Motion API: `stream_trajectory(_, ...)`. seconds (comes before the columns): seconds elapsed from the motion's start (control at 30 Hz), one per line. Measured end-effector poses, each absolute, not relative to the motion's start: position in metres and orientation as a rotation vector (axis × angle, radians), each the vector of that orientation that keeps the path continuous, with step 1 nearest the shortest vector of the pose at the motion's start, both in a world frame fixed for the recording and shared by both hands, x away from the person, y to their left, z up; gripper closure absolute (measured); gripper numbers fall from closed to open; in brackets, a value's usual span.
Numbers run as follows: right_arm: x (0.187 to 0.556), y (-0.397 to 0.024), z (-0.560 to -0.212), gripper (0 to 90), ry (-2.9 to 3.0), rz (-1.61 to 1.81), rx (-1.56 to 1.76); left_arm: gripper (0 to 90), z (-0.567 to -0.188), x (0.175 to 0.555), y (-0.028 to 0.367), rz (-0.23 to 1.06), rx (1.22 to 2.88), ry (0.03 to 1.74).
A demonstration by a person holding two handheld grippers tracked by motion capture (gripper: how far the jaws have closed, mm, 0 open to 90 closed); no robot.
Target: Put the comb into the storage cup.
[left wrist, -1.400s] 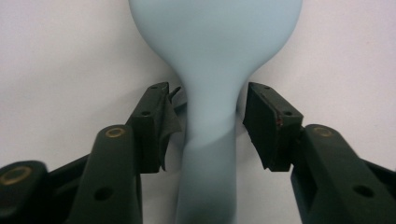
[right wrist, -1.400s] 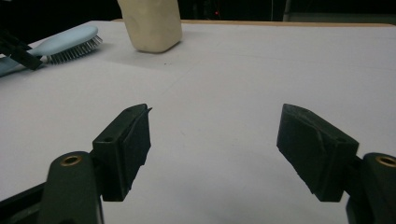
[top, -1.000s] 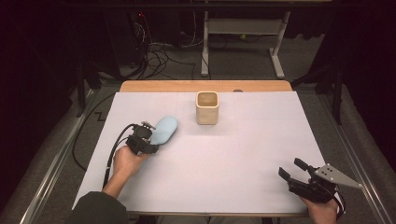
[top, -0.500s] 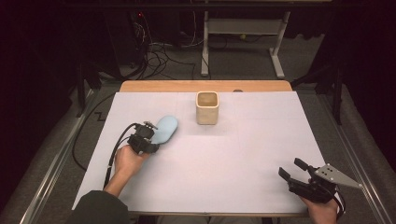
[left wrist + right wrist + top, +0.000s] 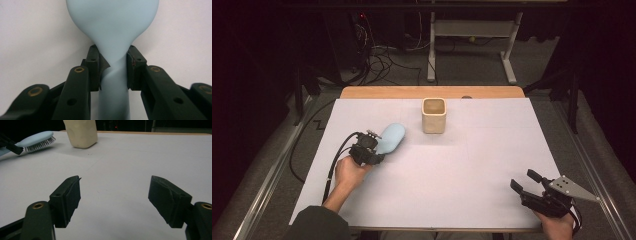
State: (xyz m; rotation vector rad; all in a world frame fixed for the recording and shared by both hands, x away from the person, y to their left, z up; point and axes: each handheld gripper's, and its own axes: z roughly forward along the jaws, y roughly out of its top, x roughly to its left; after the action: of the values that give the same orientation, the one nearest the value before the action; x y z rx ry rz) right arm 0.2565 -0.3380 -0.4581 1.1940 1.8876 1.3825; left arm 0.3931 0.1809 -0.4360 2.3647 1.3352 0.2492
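Clamping on the narrow neck of a pale blue hairbrush, the left gripper is pressing its two black pads against either side of the handle just below the oval head, its jaws having just been closing with the handle between them. Seen from above, the hairbrush is lying on the white table cover toward the left, bristles down, its head pointing up and to the right toward a cream square cup that is standing upright near the far edge, close by but apart from the brush. Across the table, the right gripper is resting near the front right corner with its jaws spread wide and nothing between them, well away from both brush and cup; along its jaws the hairbrush and the cup are appearing at the far left. If the brush is bound for the cup, as seems likely, the grip itself is looking like the weak point: the pads are biting where the handle flares into the head, so the smooth, tapering plastic could be squeezed out backward or twist as it is being lifted, the heavier head swinging down. A tilted brush could then be striking the cup's rim and tipping the light container over rather than dropping inside.
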Motion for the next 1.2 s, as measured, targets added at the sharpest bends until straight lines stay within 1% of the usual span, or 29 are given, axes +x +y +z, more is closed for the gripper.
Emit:
stream_trajectory(0.47, 0.257, -0.337, -0.458, 26.7, 1.892, 1.380, 1.191, 69.1, -0.425, 0.382, 0.184, 0.249, 2.321, 1.283)
stream_trajectory(1.2, 0.256, -0.335, -0.457, 26.6, 1.893, 1.389, 1.187, 69.1, -0.416, 0.358, 0.177, 0.231, 2.287, 1.182)
